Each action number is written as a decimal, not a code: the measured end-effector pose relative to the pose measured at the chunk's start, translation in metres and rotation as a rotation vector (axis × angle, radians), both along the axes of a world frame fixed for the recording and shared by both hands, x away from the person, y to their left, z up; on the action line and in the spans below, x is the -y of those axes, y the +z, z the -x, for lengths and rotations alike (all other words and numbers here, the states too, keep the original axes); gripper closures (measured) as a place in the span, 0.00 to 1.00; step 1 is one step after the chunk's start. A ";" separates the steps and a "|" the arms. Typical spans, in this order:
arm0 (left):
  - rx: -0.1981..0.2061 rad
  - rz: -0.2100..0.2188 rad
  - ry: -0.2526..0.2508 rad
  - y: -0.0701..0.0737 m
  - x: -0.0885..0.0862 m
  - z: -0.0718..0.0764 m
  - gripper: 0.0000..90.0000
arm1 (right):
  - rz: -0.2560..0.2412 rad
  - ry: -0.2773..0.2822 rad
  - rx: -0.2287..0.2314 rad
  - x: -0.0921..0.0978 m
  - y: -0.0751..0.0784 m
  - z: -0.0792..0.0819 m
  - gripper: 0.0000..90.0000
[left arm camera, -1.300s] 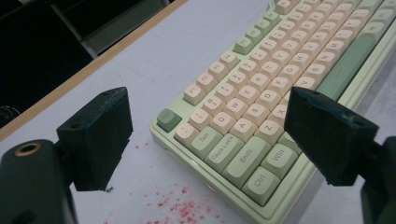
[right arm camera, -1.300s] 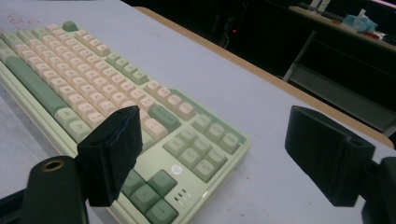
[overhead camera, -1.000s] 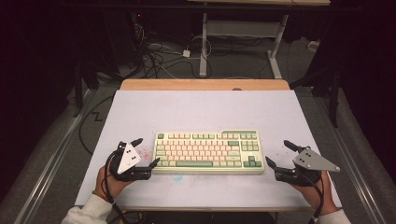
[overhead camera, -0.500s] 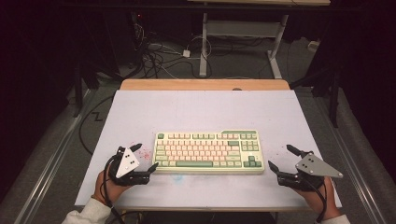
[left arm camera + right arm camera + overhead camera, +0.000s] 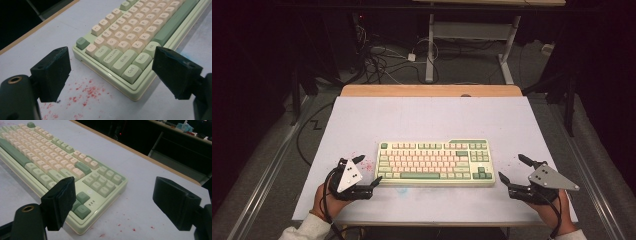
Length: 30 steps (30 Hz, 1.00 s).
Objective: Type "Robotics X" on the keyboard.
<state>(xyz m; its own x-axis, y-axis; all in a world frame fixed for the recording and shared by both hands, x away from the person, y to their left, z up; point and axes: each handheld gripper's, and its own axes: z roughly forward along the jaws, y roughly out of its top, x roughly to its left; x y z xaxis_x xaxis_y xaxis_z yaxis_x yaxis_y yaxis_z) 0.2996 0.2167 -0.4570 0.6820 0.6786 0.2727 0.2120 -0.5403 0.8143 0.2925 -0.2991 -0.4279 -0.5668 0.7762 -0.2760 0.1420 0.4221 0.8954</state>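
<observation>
My left tongs (image 5: 366, 172) sit low on the tabletop (image 5: 432, 117), at the near left side. They are wide open and hold nothing. One black tip points up and away from me, and the other tip is right by the near left corner of the keyboard (image 5: 435, 162). I cannot tell if it touches. My left hand (image 5: 328, 196) is wrapped around the back of them.

In the left gripper view, my left tongs (image 5: 111, 72) stand far apart, and the keyboard (image 5: 140, 35) corner with the Ctrl and Shift keys shows between them. Small red specks (image 5: 85, 93) dot the tabletop (image 5: 45, 40) just beside that corner.

The keyboard lies flat in the middle of the tabletop, nearer to me than to the far edge. It is pale green with cream keys and some darker green keys.

My right tongs (image 5: 514, 170) are at the near right side, just beside the right end of the keyboard but not touching it. They are wide open too, and empty. My right hand (image 5: 557, 210) holds them from behind.

In the right gripper view, my right tongs (image 5: 113, 206) gape wide. The keyboard (image 5: 60, 162) corner with the arrow keys is near the left tip. A few red specks (image 5: 132, 228) lie on the tabletop (image 5: 140, 170) there as well.
</observation>
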 end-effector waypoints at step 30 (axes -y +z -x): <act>-0.030 -0.012 0.011 -0.002 0.003 -0.004 0.16 | 0.002 0.019 -0.018 -0.004 -0.003 -0.005 0.20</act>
